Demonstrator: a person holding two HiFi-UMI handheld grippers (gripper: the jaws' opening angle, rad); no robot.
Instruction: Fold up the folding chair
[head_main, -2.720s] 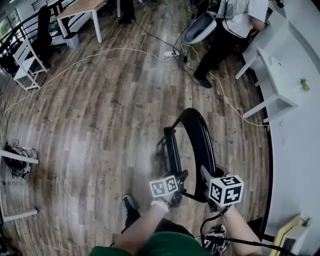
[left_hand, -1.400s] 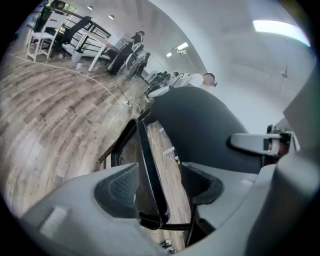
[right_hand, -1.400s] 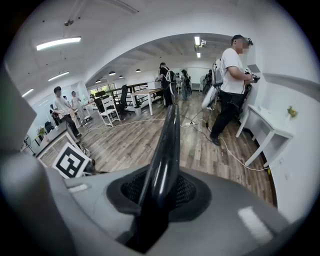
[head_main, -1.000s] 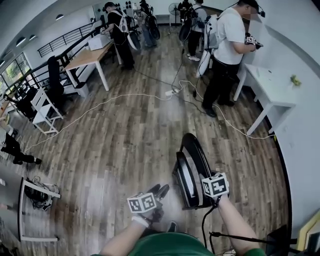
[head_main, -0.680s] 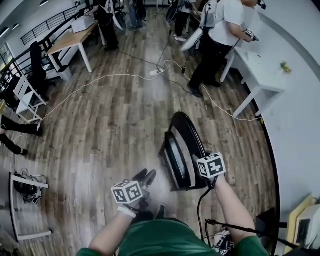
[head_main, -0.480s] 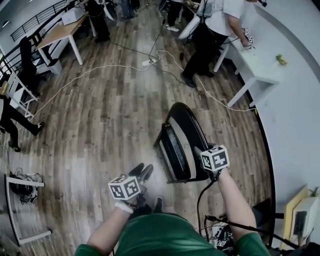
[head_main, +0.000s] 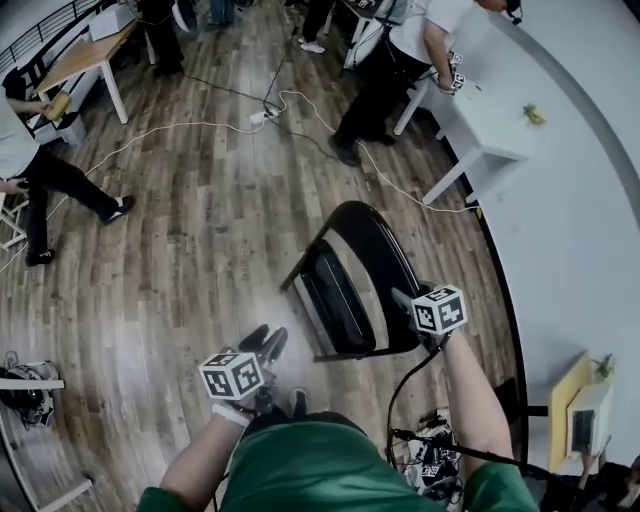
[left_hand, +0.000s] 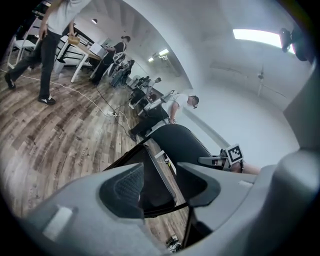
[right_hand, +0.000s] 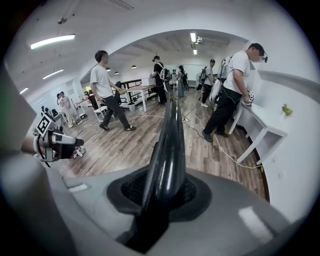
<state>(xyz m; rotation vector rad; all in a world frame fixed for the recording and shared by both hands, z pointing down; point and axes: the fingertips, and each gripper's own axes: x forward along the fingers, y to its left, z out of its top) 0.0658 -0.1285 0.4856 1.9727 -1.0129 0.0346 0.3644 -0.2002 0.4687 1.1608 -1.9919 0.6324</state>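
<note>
The folding chair (head_main: 345, 270) has only 1 hold — right gripper (head_main: 408, 300) clamped on its backrest, left gripper (head_main: 262, 342) empty, jaws apart — so it could twist and slip free.

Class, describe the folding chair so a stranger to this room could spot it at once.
Start at the curved white wall bordering the wood-plank floor. Just inside it, short of the white table, stands a glossy black folding chair, its rounded back clamped in the right claw. Unlike the white furniture nearby, it is black and half folded.
</note>
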